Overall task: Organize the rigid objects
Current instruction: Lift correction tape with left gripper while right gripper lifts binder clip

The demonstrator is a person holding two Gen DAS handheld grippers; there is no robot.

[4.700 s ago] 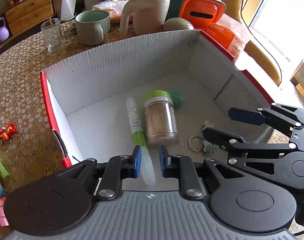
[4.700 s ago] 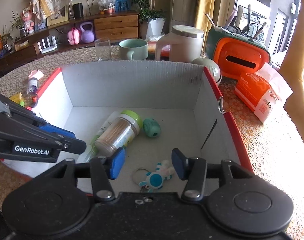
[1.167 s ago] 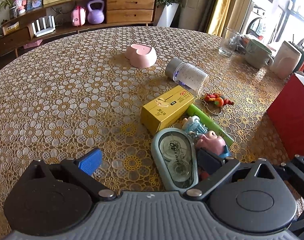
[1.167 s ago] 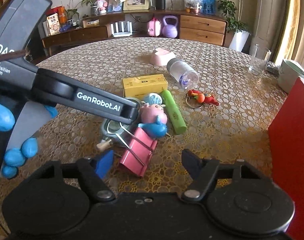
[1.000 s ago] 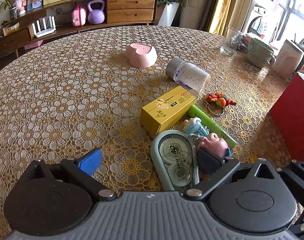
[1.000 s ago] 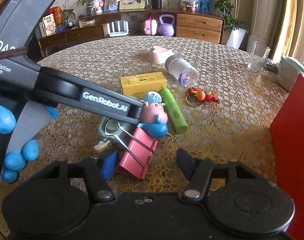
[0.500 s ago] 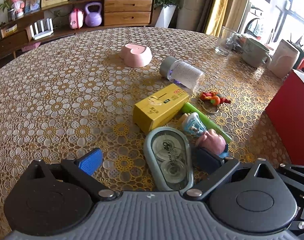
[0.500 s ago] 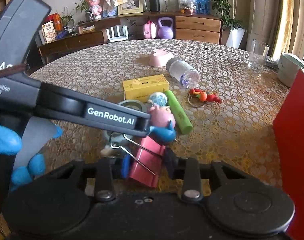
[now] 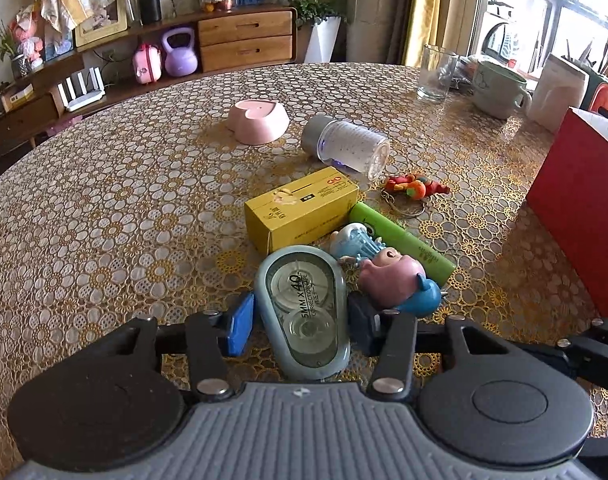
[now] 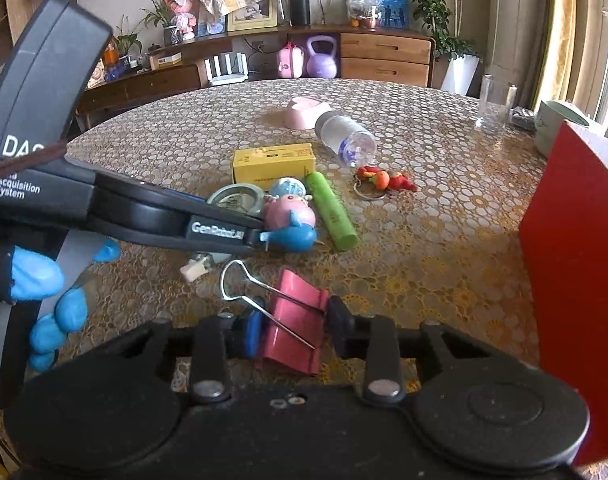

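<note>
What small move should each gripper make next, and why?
Probably lift both and carry toward the red box. The right gripper has just closed on the pink binder clip; the left gripper has just closed around the correction tape, pads at its sides.

Between the right tool's pads, a glossy pink binder clip [image 10: 293, 320] with thin wire handles; beyond, glossy plastic correction tape [image 9: 304, 312]; a patterned lace-look tablecloth [image 9: 103, 208].

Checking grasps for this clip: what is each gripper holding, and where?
Left gripper has just closed across the correction tape body's sides; right gripper grips the pink binder clip by its body.
</note>
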